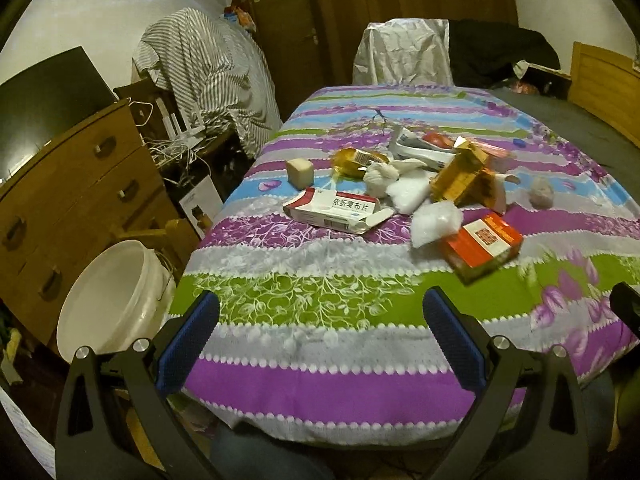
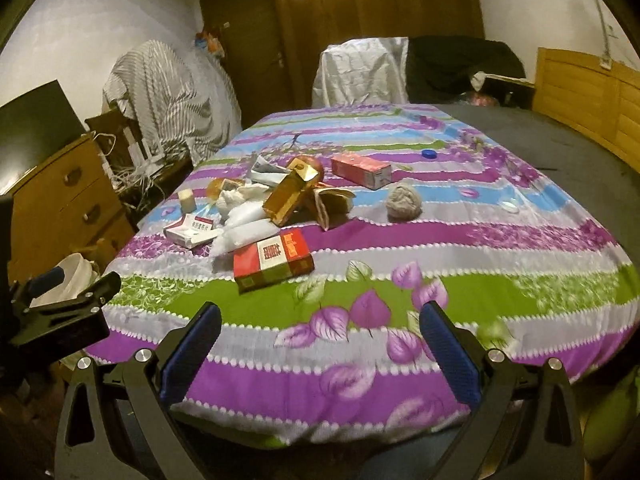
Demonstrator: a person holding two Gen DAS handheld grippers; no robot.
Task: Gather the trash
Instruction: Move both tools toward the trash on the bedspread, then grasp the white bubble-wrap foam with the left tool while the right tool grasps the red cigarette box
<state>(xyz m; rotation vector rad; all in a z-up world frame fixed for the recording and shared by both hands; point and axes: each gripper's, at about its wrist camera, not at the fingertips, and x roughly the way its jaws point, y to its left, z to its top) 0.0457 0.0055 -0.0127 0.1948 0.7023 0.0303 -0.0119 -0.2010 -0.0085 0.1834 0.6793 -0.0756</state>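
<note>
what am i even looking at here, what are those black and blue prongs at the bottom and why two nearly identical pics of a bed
The prongs are two-finger tools that a person carries, one per hand, each with a wide-angle camera looking out along its fingers. One picture comes from the left hand-held gripper, the other from the right hand-held gripper; hence two similar views. Both are open and hold nothing. On the striped floral bedsheet lies scattered trash: a red and white box, a white medicine box, a gold carton, clear plastic bags, crumpled tissue and a grey wad. A white bucket stands on the floor left of the bed.
</note>
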